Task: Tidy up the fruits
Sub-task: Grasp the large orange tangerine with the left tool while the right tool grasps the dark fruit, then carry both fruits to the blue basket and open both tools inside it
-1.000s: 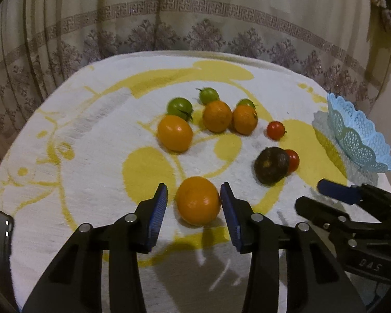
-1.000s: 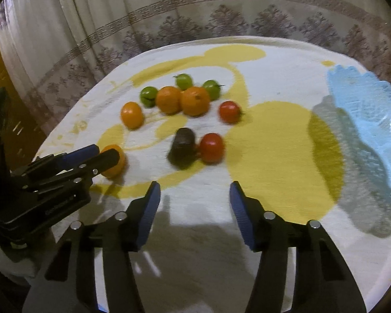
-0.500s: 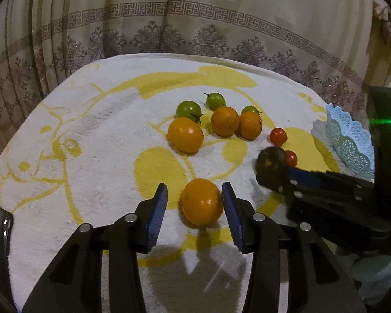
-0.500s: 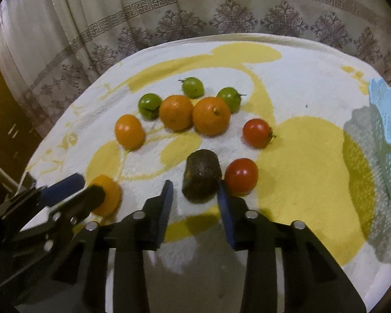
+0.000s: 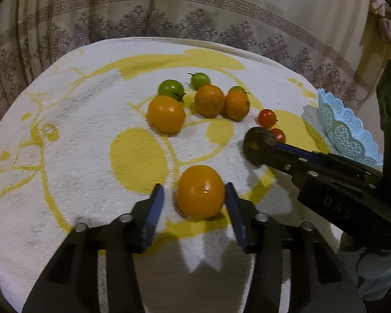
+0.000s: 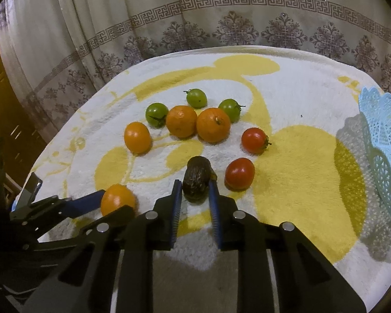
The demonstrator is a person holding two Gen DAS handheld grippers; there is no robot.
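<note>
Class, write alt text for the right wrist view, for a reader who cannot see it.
The right gripper closes around a dark avocado on a white and yellow cloth, two red tomatoes just right of it. Oranges and green tomatoes lie behind; a blue basket stands far right.

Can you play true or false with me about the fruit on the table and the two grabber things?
1. There are three green tomatoes. True.
2. The blue basket already has fruit in it. False: no fruit shows inside it; all the fruit lies on the cloth.
3. The right gripper has its jaws around the dark fruit. True: one jaw sits close on each side of it.
4. The left gripper is around a red tomato. False: an orange sits between its jaws; both red tomatoes lie free.
5. There are four orange fruits. True.
</note>
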